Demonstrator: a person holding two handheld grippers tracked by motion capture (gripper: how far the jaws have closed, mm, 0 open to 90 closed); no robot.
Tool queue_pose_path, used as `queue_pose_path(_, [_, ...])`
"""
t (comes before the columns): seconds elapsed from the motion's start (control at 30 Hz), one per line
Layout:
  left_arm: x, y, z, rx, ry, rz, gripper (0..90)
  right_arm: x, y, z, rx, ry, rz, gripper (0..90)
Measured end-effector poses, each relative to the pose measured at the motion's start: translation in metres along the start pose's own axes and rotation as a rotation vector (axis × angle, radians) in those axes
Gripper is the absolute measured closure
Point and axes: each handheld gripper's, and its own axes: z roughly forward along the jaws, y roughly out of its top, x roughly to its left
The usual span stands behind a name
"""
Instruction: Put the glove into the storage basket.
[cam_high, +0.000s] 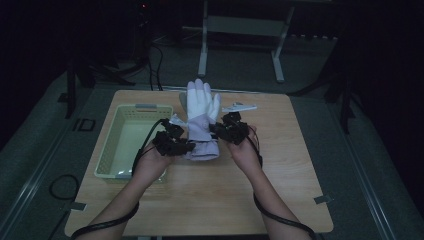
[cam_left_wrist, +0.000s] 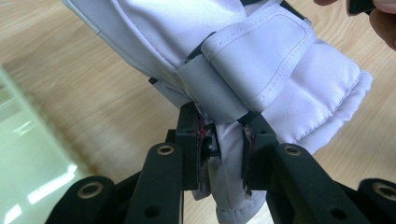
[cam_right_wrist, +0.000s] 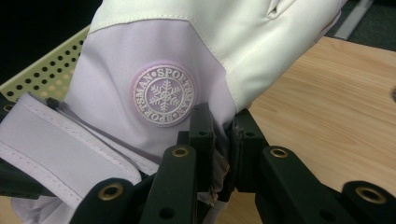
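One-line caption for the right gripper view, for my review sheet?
Right gripper pinching a pale glove beside its snowflake badge.

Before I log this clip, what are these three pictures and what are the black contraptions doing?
A person holds a hand-held black clamp in each hand. The high view looks down on a wooden table; the other two pictures come from cameras riding on each clamp. The left tool and the right tool each pinch the cuff end of a white and lilac winter glove, one on either side, fingers pointing away. In the left gripper view the jaws grip fabric below the glove's wrist strap. On the table also lie a pale green basket and a small white object too small to identify.
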Motion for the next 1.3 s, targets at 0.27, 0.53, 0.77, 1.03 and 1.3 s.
queue_pose_path(0.27, [0.024, -0.018, -0.024, 0.0, 0.028, -0.022, 73.6, 0.031, 0.015, 0.022, 0.005, 0.025, -0.03, 81.5])
queue_pose_path(0.53, [0.051, -0.041, -0.046, 0.009, 0.047, -0.046, 73.6, 0.064, 0.029, 0.047, 0.019, 0.039, -0.073, 81.5])
queue_pose_path(0.77, [0.076, -0.062, -0.065, 0.026, 0.06, -0.081, 73.7, 0.096, 0.04, 0.073, 0.04, 0.059, -0.11, 81.5])
queue_pose_path(1.03, [0.108, -0.085, -0.083, 0.065, 0.069, -0.096, 73.6, 0.128, 0.046, 0.104, 0.051, 0.093, -0.117, 81.5])
queue_pose_path(1.3, [0.131, -0.11, -0.065, 0.126, 0.017, -0.154, 73.5, 0.134, 0.028, 0.131, 0.101, 0.13, -0.06, 81.4])
